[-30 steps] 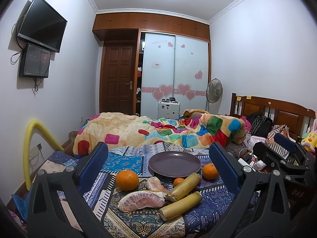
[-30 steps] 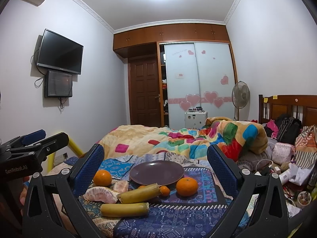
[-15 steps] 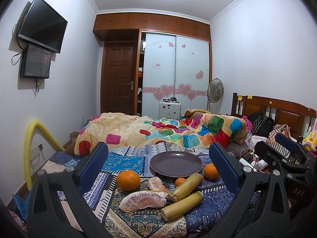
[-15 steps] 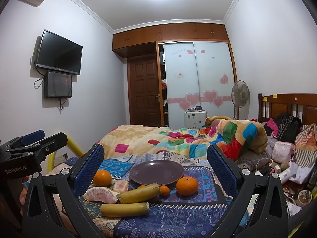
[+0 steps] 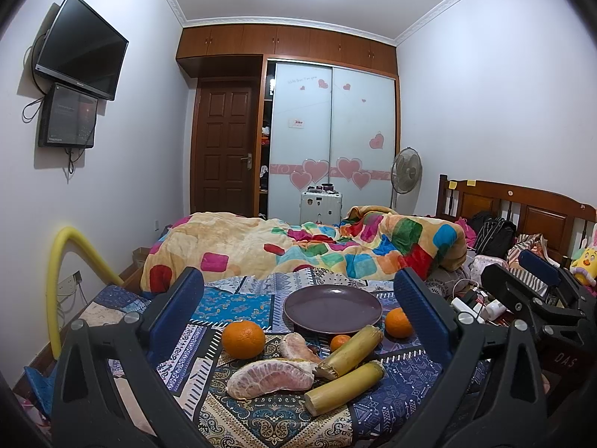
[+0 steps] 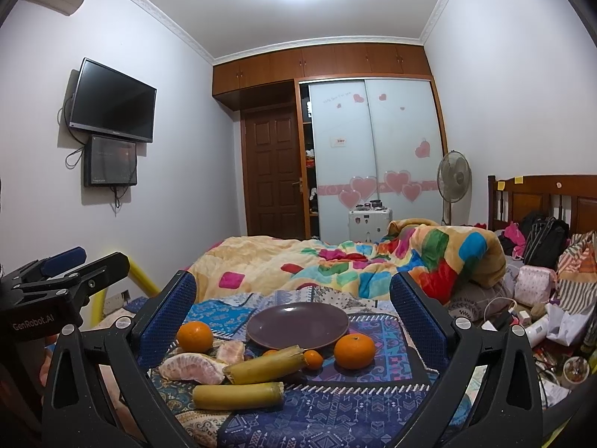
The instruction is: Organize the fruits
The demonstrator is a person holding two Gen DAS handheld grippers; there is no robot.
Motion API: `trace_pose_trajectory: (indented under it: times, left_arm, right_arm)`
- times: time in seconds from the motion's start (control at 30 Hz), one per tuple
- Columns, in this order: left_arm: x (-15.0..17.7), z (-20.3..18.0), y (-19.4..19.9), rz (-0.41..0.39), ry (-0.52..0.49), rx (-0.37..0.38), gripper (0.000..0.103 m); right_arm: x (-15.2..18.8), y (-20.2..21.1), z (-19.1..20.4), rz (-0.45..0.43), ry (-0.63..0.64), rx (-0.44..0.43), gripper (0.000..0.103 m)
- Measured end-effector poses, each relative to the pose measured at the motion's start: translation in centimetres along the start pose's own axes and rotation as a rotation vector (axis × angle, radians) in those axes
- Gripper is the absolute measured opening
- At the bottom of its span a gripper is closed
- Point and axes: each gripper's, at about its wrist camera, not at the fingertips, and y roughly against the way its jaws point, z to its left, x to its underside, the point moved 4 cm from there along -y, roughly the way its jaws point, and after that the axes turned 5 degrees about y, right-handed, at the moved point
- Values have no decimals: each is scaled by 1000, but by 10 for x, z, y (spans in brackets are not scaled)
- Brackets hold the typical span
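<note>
The fruit is lying on the patterned cloth (image 5: 238,306) at the near end of the bed, just in front of the empty plate (image 6: 296,324). The peeled citrus piece (image 5: 270,377) is looking soft and fragile, best taken lightly across its thick middle. The oranges (image 6: 194,335) are probably firm but ready to roll; the two cane sticks (image 6: 238,395) are likely stiff, suiting a mid-length hold. The left tongs (image 5: 298,321) and right tongs (image 6: 294,321) are both hovering level, pointing forward, spread wide apart, holding nothing.
</note>
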Motion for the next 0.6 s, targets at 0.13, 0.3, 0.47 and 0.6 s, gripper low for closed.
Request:
trace_pose_trajectory:
  times: [0.13,0.3,0.47,0.6]
  left_arm:
    - [0,0,0,0,-1,0,103]
    - [0,0,0,1,0,1,103]
    - [1,1,0,1,0,0,103]
    - [2,1,-1,2,1,-1,103]
  right_arm:
    - [-1,0,1,-2,2,1,103]
    - [-1,0,1,-1,2,0,103]
    - [-1,0,3,3,3,-4,103]
    - [-1,-1,3,7,1,-4,103]
